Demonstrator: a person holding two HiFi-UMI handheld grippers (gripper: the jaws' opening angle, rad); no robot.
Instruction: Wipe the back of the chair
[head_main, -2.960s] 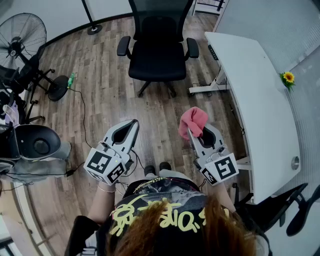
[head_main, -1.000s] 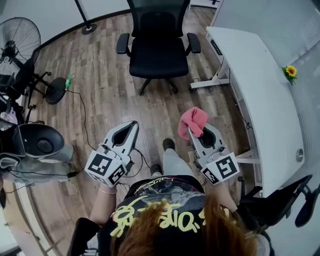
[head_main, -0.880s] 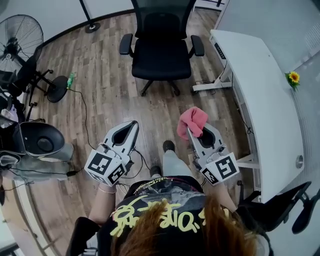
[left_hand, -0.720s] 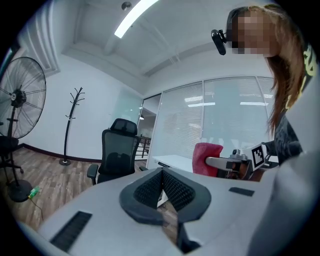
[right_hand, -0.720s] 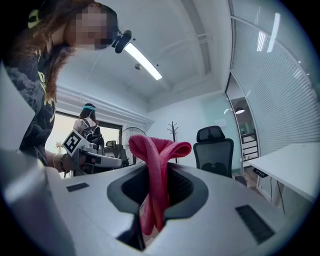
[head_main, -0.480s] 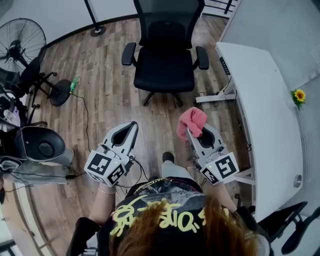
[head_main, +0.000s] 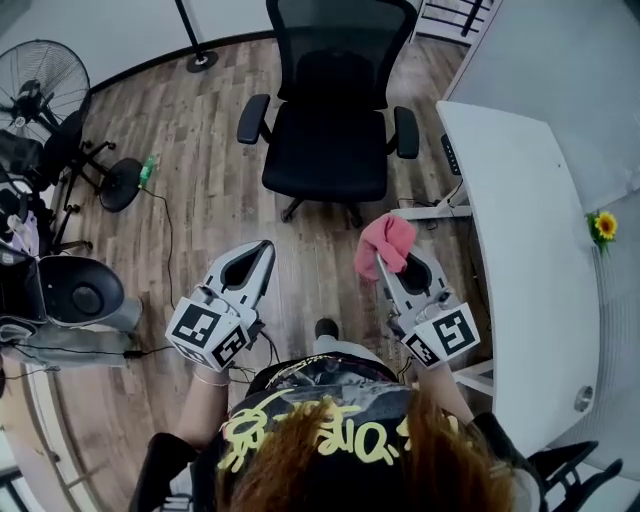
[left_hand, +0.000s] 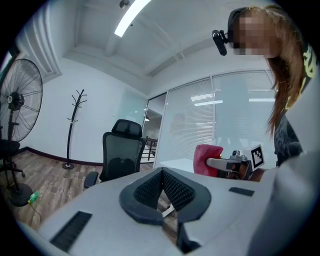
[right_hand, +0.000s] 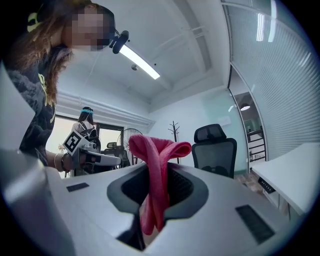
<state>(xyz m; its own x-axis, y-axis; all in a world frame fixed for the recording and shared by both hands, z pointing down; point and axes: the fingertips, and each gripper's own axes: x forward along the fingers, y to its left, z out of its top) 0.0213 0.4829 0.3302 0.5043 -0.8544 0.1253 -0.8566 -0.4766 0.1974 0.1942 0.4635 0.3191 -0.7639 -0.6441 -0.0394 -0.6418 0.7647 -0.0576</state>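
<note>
A black mesh office chair (head_main: 330, 120) stands on the wood floor ahead, its seat facing me; it also appears as the chair (left_hand: 120, 152) in the left gripper view and the chair (right_hand: 215, 150) in the right gripper view. My right gripper (head_main: 385, 260) is shut on a pink cloth (head_main: 385, 243), which bunches above the jaws as the cloth (right_hand: 155, 165). My left gripper (head_main: 262, 250) is shut with nothing in it, its tips (left_hand: 162, 172) touching. Both grippers are held at waist height, well short of the chair.
A white desk (head_main: 530, 250) with a small sunflower (head_main: 603, 225) runs along the right. At the left stand a floor fan (head_main: 45, 85), dark equipment (head_main: 70, 295) and a cable across the floor (head_main: 165, 220). A coat-stand base (head_main: 200, 60) sits at the back.
The view has shifted forward: the chair and desk sit lower and nearer in the head view. Both grippers keep their pose, the cloth still held.
</note>
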